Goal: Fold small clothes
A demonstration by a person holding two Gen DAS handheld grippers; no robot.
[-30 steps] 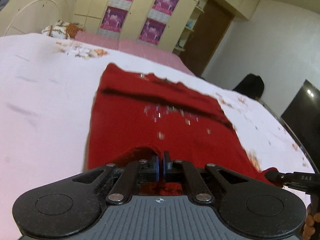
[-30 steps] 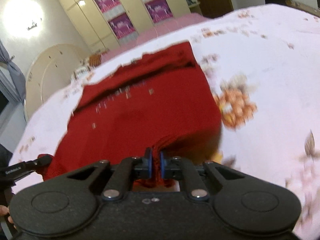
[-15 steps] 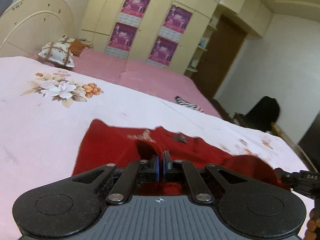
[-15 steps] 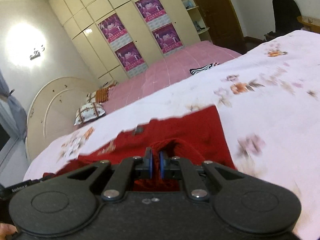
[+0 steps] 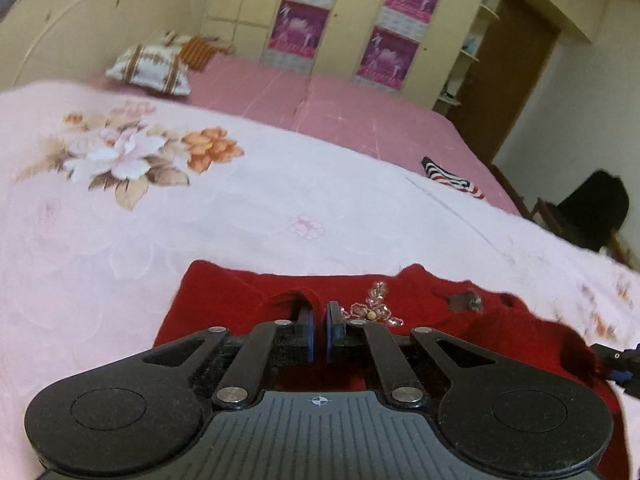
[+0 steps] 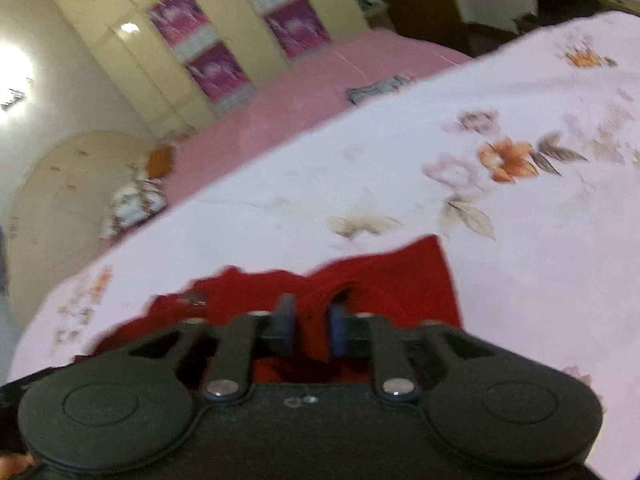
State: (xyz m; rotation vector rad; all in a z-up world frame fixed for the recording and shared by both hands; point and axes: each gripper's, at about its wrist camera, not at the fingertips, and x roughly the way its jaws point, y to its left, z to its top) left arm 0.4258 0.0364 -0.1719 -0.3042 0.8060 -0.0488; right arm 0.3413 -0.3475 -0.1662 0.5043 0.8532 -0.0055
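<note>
My left gripper (image 5: 319,322): jaws nearly closed, thin gap, no cloth visibly pinched. My right gripper (image 6: 311,326): jaws just been opening, red fabric bunched between, pads not pressing. Red garment (image 5: 248,300) folded flat on floral bedspread (image 5: 240,208), 6 o'clock both views.

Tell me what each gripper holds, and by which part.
Right gripper: jaws have just been opening; the folded edge of the red garment lies loose between them. Left gripper: nearly shut at the same edge; a pinch cannot be told.
</note>
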